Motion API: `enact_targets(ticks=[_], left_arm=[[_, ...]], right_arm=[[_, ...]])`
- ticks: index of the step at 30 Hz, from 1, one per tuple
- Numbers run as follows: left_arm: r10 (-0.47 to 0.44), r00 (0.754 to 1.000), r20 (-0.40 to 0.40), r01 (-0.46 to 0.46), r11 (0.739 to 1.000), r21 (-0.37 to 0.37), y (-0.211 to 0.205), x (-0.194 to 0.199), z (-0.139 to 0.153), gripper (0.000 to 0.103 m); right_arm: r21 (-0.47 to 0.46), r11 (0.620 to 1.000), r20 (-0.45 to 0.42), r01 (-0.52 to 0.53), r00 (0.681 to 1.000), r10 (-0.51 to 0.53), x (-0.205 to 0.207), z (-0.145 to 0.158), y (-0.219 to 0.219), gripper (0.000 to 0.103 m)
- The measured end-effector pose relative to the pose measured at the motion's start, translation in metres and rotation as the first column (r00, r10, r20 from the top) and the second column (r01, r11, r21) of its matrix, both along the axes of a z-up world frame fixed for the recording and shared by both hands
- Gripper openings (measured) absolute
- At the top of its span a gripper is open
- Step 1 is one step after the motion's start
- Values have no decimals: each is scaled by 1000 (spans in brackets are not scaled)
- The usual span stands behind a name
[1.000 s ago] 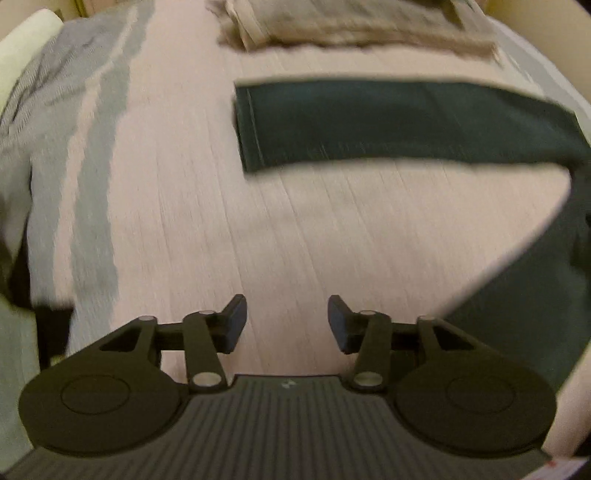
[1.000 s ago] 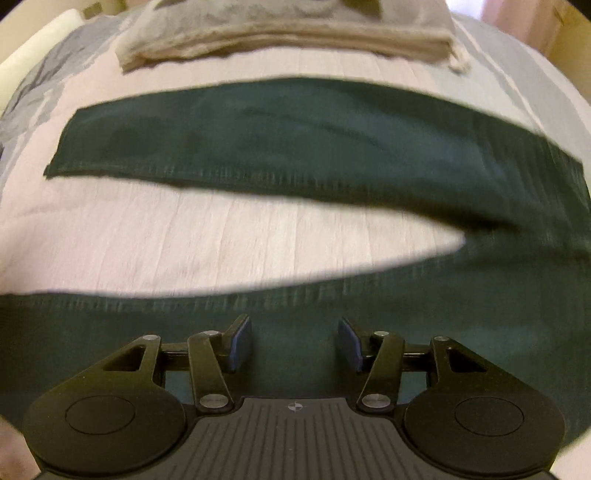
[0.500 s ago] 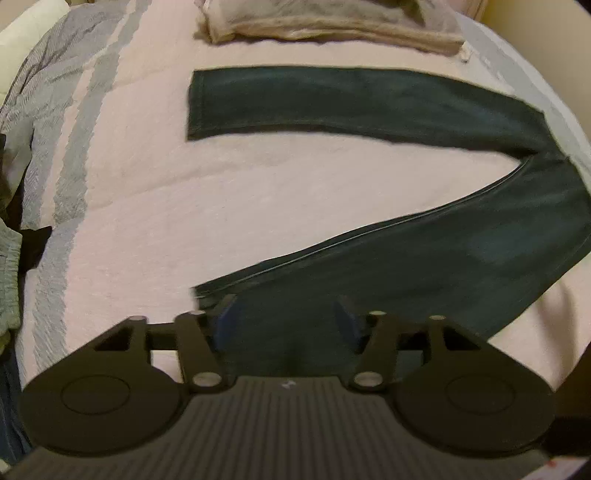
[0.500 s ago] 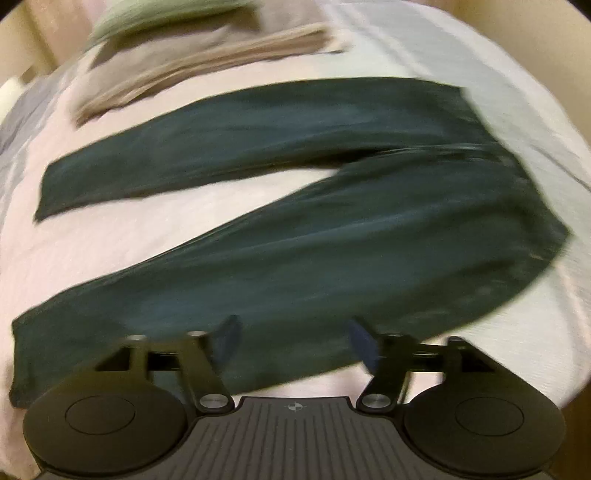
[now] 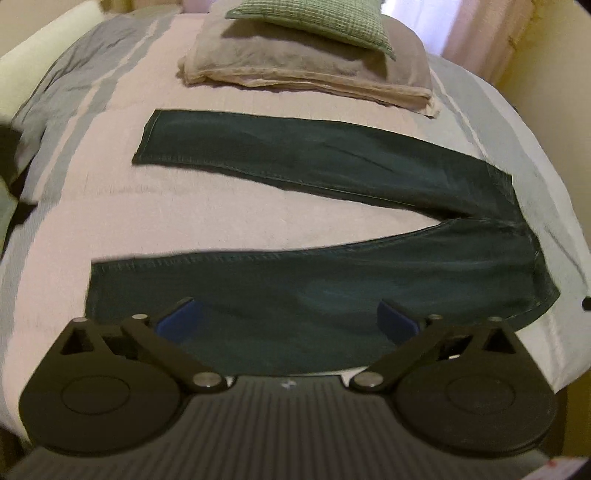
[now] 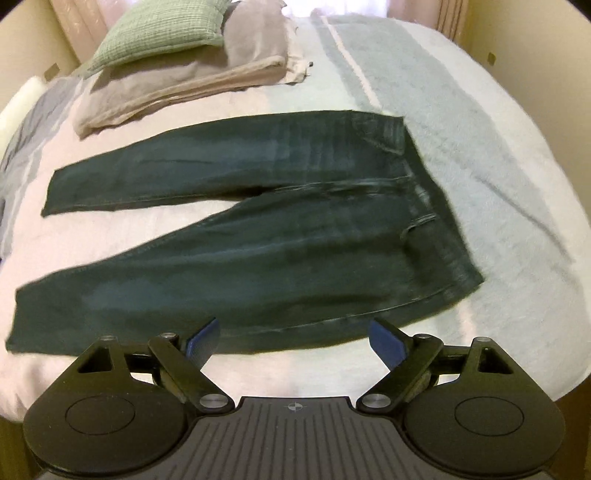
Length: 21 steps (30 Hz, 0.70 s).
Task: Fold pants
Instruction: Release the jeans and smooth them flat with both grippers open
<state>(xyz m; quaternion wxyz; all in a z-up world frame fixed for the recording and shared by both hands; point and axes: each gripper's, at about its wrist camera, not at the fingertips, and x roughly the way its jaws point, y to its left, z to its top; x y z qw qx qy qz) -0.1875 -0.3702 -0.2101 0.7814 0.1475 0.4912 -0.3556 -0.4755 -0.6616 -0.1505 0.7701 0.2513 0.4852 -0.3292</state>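
Dark green pants (image 5: 332, 280) lie flat on the bed, legs spread in a V toward the left and waistband at the right. In the right wrist view the same pants (image 6: 258, 240) fill the middle, waistband at the right end. My left gripper (image 5: 288, 319) is open and hovers over the near leg, holding nothing. My right gripper (image 6: 293, 338) is open too, above the near edge of that leg, with nothing between its blue pads.
The bed cover (image 5: 221, 214) is pink with grey stripes. A folded beige blanket (image 5: 303, 70) with a green pillow (image 5: 321, 22) on top lies beyond the pants. The pale grey side of the cover (image 6: 480, 155) runs right of the waistband. Bed edges fall away on both sides.
Both grippers have pulled back and risen, so the whole pants now show. Both jaws have spread much wider. The pants lie unmoved.
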Motion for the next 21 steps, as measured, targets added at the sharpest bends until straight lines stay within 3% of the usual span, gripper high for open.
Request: enact_targets(ticks=[4, 10, 21], left_arm=[[13, 1000, -11, -13, 999, 33, -9, -34, 9, 102], [1, 1000, -26, 1, 996, 84, -9, -61, -2, 102], [-33, 999, -31, 35, 995, 91, 0, -76, -8, 102]], right_arm=[[28, 1000, 19, -14, 1000, 13, -17, 1, -9, 85], [50, 998, 11, -32, 999, 31, -23, 1, -3, 85], [79, 995, 13, -52, 999, 51, -9, -5, 18, 85]])
